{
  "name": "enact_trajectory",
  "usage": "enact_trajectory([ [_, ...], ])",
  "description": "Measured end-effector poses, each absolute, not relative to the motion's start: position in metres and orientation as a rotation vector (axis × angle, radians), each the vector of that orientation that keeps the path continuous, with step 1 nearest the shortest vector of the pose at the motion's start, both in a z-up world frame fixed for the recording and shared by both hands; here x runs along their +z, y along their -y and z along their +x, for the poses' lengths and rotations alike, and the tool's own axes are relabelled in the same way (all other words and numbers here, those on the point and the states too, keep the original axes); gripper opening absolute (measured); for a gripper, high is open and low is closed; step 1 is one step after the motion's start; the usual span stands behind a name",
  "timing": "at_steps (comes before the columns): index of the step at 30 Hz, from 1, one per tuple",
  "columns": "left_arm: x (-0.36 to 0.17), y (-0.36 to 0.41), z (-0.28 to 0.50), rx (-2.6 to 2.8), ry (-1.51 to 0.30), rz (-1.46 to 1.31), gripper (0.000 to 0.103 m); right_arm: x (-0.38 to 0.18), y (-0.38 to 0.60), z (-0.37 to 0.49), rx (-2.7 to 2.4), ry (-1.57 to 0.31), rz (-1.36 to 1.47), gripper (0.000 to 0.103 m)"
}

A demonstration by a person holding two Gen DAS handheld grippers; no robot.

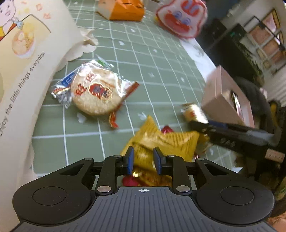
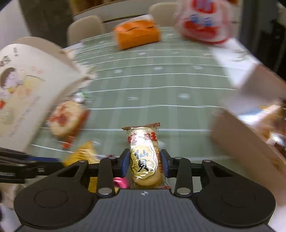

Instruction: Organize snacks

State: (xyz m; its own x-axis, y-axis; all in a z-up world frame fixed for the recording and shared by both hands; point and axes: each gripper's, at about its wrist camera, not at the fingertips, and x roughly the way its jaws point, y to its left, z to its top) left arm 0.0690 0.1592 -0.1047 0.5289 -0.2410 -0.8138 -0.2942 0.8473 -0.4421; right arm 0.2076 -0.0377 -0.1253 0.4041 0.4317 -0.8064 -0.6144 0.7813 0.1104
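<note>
Left wrist view: your left gripper [image 1: 143, 160] hangs over a yellow packet [image 1: 160, 142] on the green gridded cloth [image 1: 152, 58]. Jaws part-open; blue pads [image 1: 130, 160] stand on either side of the packet's near end, but whether they press on it you cannot tell from here. A round cracker [image 1: 94, 92] in clear wrap lies on the cloth ahead and left, well apart from the packet. A cream paper bag [image 1: 26, 58] with a cartoon print fills the left side. An orange box [image 1: 123, 9] and a red-and-white bag [image 1: 182, 17] sit at the far end of the table. A pink box [image 1: 227, 96] stands to the right.

Right wrist view, much blurred except at the jaws: your right gripper [image 2: 144, 163] is closed on a rice cracker [image 2: 143, 160] in gold-printed wrap. Both pads bear on its sides. The cracker stands upright between them, its sealed top edge pointing away from the camera, clear above the cloth. Your left gripper's fingers [image 2: 21, 166] enter from the lower left, near the yellow packet.
</note>
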Motion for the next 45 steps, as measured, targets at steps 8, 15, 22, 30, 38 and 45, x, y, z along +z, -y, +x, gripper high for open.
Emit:
enact_trajectory([
  [8,-0.111,-0.164,0.036,0.139,-1.064,-0.613,0.028,-0.118,0.080,0.164,0.690,-0.918,-0.161,0.052],
  [15,-0.107,-0.159,0.021,0.110,-1.071,-0.645,0.028,-0.118,0.049,0.121,0.880,-0.879,-0.259,0.061],
  [22,-0.106,-0.125,0.064,-0.076,-1.050,-0.567,0.028,-0.136,0.044,0.098,0.820,-0.843,-0.422,0.065],
  [30,-0.114,-0.144,0.076,0.064,-1.022,-0.580,0.028,-0.132,0.087,0.112,0.666,-0.870,-0.334,0.066],
  [38,-0.125,-0.138,0.066,-0.020,-1.049,-0.588,0.027,-0.139,0.092,0.124,0.623,-0.886,-0.255,0.040],
  [45,-0.129,-0.120,0.087,-0.120,-0.999,-0.599,0.047,-0.148,0.094,0.120,0.622,-0.865,-0.265,0.040],
])
